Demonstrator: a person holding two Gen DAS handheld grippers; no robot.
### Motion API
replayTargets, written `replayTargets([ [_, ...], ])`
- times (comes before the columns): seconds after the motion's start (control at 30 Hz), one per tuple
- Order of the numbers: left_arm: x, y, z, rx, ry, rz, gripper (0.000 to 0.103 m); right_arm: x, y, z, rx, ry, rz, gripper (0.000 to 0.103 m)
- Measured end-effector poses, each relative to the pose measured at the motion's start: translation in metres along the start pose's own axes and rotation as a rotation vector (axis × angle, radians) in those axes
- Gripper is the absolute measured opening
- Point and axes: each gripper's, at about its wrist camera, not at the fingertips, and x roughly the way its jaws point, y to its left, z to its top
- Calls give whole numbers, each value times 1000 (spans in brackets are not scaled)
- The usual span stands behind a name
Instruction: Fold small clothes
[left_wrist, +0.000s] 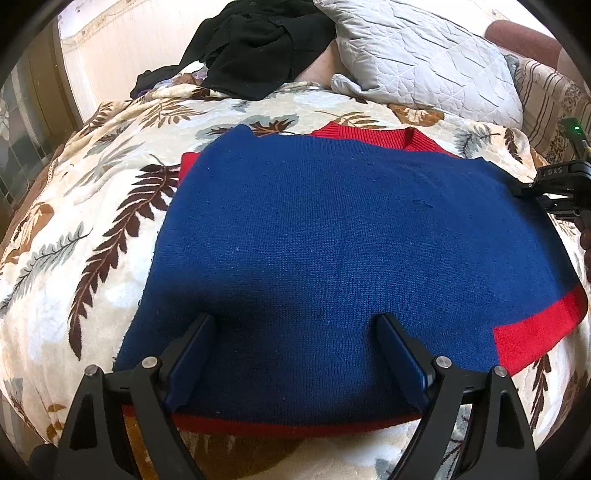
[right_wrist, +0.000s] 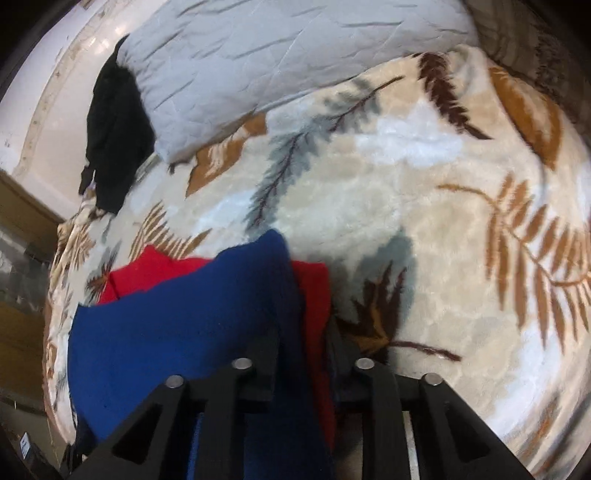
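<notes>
**Desk:** Item one, the garment?

**Operator:** I log one blue and red knit sweater (left_wrist: 332, 240), lying mostly flat on the leaf-print blanket (left_wrist: 92, 221). Blue panel uppermost; red collar (left_wrist: 413, 138) at the far edge, red cuff band (left_wrist: 535, 332) at the near right, red hem strip along the near edge.

**Desk:** Left gripper?

**Operator:** My left gripper (left_wrist: 295, 332) stands wide apart over the near hem of the sweater. Its fingers (left_wrist: 192, 354) rest on or just above the blue knit; I see nothing pinched between them. Released.

**Desk:** Right gripper?

**Operator:** My right gripper (right_wrist: 303, 354) is clenched on the sweater's right edge. In the right wrist view a bunched ridge of blue and red cloth (right_wrist: 295, 295) runs up between the fingers, and the pads press it from both sides. From the left wrist view the same tool (left_wrist: 554, 184) sits at the sweater's far right edge.

**Desk:** Surroundings?

**Operator:** One grey quilted pillow (left_wrist: 424, 59) at the head of the bed, touching the blanket. One heap of black clothing (left_wrist: 258, 48) just left of the pillow. One striped cushion (left_wrist: 546, 96) at the far right. The right wrist picture is somewhat blurred, so I cannot tell finer detail of the grip
</notes>
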Motion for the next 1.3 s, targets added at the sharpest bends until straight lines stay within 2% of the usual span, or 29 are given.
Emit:
replayTargets([
  [0.03, 0, 0, 0, 0, 1, 0, 89, -3, 1, -1, 5, -8, -15, 50],
  [0.07, 0, 0, 0, -1, 3, 0, 89, -11, 5, -4, 2, -27, -16, 73],
  [0.1, 0, 0, 0, -3, 3, 1, 89, -20, 9, -7, -10, -45, 5, 76],
  [0.17, 0, -1, 0, -4, 1, 7, 90, -27, 22, -11, -66, -51, 30, 76],
  [0.2, 1, -2, 0, -4, 1, 11, 90, -23, 26, -13, -107, -27, 13, 77],
  [0.27, 1, -2, 0, -3, 5, 13, 90, -5, 27, -16, -134, 73, -59, 76],
  [0.3, 1, -2, 1, -3, 9, 11, 90, -4, 20, -19, -96, 74, -103, 73],
  [0.4, 0, 0, 1, 0, 17, 1, 90, -37, 18, -28, -41, -49, -146, 75],
  [0.47, 1, -1, 1, 2, 15, 5, 90, -67, 25, -43, -24, -123, -62, 75],
  [0.53, 1, -1, 0, -2, 13, 6, 90, -90, 36, -65, -38, -153, 46, 76],
  [0.63, 0, -1, 0, -1, 12, 5, 90, -95, 52, -97, -49, -92, 190, 78],
  [0.7, 0, -1, 0, -2, 15, 2, 90, -78, 53, -118, -11, 8, 278, 81],
  [0.73, 0, -1, 0, -2, 16, 3, 90, -67, 49, -125, 11, 39, 279, 81],
  [0.8, 0, -1, 0, -1, 22, 1, 90, -51, 37, -136, 67, 85, 203, 81],
  [0.87, -1, 0, 0, 5, 27, -6, 90, -59, 31, -139, 112, 44, 248, 80],
  [0.97, -1, -1, -1, 1, 25, -4, 90, -76, 37, -143, 90, 2, 259, 81],
  [1.03, -1, -3, -2, 0, 21, 5, 91, -71, 37, -146, 70, 13, 273, 82],
  [1.1, -1, -2, -2, 1, 21, 4, 91, -58, 32, -157, 68, 51, 234, 82],
  [1.17, -1, -1, -1, 4, 26, -3, 91, -67, 27, -161, 100, 11, 263, 82],
  [1.3, -1, -1, -1, 3, 27, 2, 91, -74, 31, -161, 66, -37, 276, 82],
])
